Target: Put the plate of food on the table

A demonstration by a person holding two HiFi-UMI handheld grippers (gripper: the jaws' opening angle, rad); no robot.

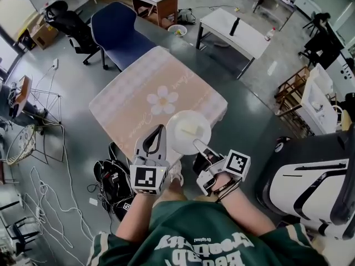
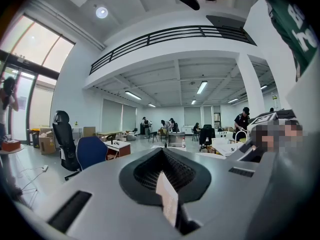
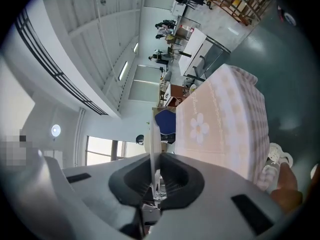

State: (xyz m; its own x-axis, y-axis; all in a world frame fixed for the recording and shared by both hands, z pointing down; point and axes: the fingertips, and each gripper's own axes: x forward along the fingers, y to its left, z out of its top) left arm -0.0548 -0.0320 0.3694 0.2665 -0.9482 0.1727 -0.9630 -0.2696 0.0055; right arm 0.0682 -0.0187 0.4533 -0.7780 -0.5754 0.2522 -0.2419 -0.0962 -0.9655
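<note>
A white plate (image 1: 187, 131) with a pale yellowish piece of food (image 1: 192, 129) hangs over the near edge of the table (image 1: 133, 101), which wears a pink cloth printed with a flower. My right gripper (image 1: 198, 144) is shut on the plate's near right rim. In the right gripper view the plate (image 3: 151, 134) shows edge-on, clamped in the right gripper (image 3: 154, 156), with the table (image 3: 220, 124) beyond. My left gripper (image 1: 157, 133) hovers just left of the plate, apart from it. Its jaws meet at the tips in the left gripper view (image 2: 162, 156), holding nothing.
A blue chair (image 1: 119, 29) stands at the table's far side, a black office chair (image 1: 69, 21) further left. A white table (image 1: 233, 29) is at the back right. A black bag (image 1: 113, 179) lies on the floor at near left. A white and black machine (image 1: 310, 187) stands at right.
</note>
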